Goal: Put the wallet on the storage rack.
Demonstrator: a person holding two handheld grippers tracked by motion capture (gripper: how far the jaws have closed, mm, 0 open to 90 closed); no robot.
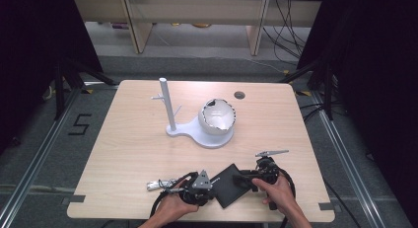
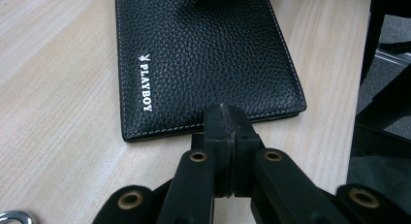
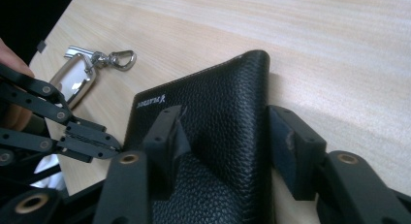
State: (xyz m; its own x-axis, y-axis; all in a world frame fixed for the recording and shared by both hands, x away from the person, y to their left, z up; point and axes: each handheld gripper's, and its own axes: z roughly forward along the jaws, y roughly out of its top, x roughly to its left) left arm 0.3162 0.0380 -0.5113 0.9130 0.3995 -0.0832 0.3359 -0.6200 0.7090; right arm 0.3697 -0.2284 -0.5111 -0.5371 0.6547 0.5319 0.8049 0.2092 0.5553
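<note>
Now gripping wallet [image 2: 203,59] from two sides.
Left gripper [image 2: 228,118] pinched shut at wallet's near edge; right gripper [image 3: 228,136] half-open, jaws astride its spine.

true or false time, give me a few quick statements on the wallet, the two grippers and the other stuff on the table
1. The black wallet lies flat near the table's front edge. True.
2. The left gripper stands wide open. False: its jaws are shut together at the wallet's edge.
3. The right gripper has the wallet's fold between its jaws. True.
4. The white bowl lies on the wallet. False: it sits on the white stand further back.
5. A keyring lies on the table. True.
</note>
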